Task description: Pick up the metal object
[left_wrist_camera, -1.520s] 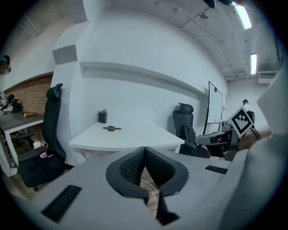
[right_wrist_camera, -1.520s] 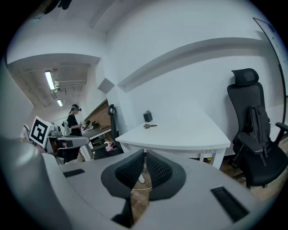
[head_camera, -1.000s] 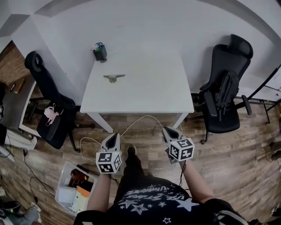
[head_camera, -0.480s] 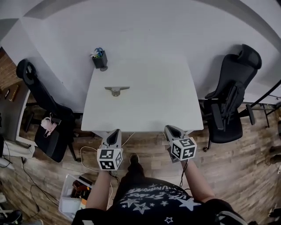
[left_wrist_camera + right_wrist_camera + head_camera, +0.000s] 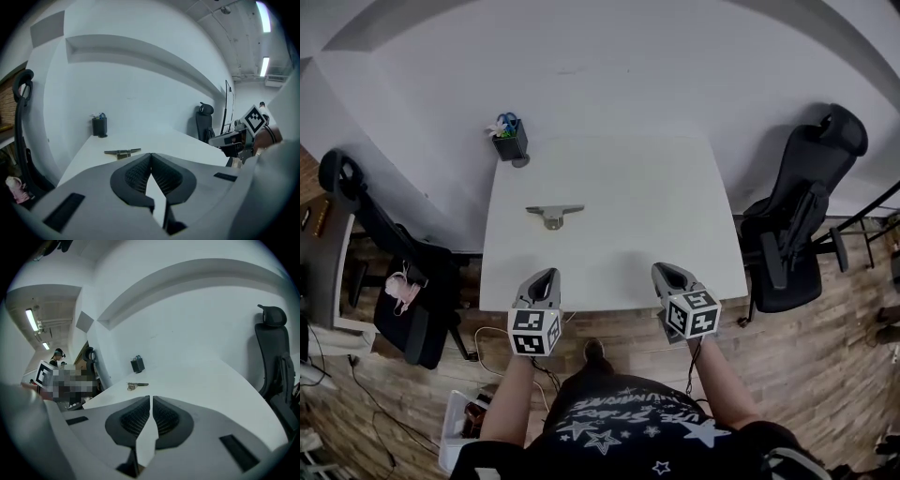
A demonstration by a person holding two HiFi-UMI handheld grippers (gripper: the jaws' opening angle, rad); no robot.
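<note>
Head view: metal object, a flat bar w/ a small stub under its middle, lies on the white counter, left-centre, apart from the pen pot at the far left corner. Left gripper and right gripper hover over the near counter edge, both well short of the object. Neither touches it.

Left gripper view: fingers pressed together at the tips, nothing between them. The object sits ahead, slightly left of the tips, flat on the counter.

Right gripper view: fingers all but together, only a hairline slit, nothing held. The object is farther off, ahead and a bit left.

Progress, my read: approach only, pick-up not begun. Left to do: reach in, open the fingers, close on the bar, lift. The left gripper is nearer, so it looks the likelier one.
</note>
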